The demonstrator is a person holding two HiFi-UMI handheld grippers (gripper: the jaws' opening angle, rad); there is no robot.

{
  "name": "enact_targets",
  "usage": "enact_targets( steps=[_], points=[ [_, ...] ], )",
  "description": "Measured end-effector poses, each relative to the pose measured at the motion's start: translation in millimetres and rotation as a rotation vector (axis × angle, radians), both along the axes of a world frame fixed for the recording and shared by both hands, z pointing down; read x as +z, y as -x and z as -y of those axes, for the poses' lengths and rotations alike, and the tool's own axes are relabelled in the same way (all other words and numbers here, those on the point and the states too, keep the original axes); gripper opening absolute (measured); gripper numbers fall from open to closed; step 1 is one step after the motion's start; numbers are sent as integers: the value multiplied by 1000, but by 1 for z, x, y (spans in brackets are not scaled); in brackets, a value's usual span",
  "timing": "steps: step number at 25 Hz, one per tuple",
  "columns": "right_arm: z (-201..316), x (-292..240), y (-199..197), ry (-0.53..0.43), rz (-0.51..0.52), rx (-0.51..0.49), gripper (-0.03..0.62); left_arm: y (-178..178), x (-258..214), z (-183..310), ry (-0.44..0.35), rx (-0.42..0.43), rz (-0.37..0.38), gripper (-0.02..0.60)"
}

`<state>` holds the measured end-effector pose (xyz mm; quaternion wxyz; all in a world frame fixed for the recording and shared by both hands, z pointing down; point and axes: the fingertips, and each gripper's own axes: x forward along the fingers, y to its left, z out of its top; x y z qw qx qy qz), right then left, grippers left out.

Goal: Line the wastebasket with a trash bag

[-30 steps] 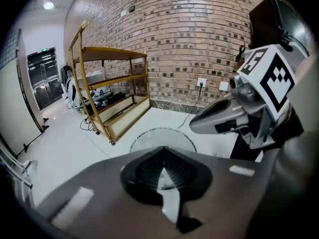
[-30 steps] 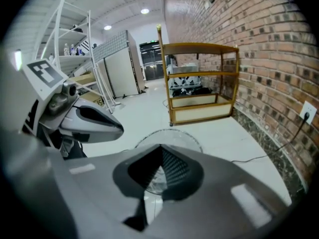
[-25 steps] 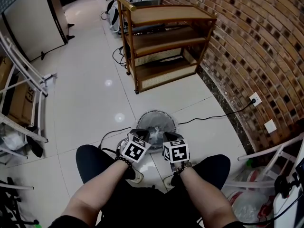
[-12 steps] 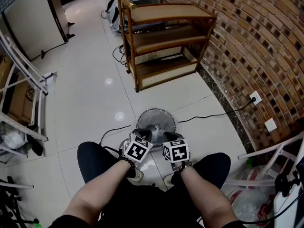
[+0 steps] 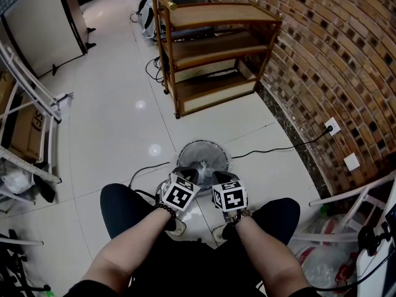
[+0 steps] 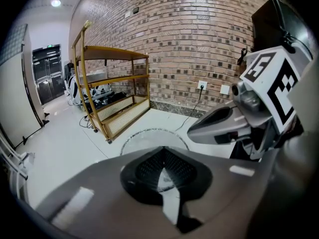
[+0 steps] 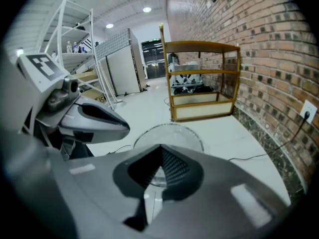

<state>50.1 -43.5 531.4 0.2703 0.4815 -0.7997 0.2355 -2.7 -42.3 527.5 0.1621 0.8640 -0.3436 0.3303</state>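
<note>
Clenched on nothing visible, left gripper (image 5: 185, 173) and right gripper (image 5: 221, 177) side by side above the near rim of the wastebasket (image 5: 204, 143), on the floor (image 5: 111, 104) between the knees (image 5: 120, 209). Probably seating the trash bag (image 5: 199, 161), clear film seemingly inside. Next: opening up, pinching its edge, spreading it over the rim.

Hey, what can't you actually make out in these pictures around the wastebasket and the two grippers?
Head view: the near rim of the wastebasket is hidden behind the left gripper and right gripper.
Both gripper views: each gripper's own body covers the wastebasket's lower wall.
Left gripper view: whether thin film is pinched between the shut fingers; too small to tell.
</note>
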Motion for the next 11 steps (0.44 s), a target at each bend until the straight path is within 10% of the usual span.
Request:
enact_targets(
  steps=[11],
  points=[
    [0, -1, 0, -5, -9, 2, 2, 0, 0, 0, -2, 3, -4, 4]
  ],
)
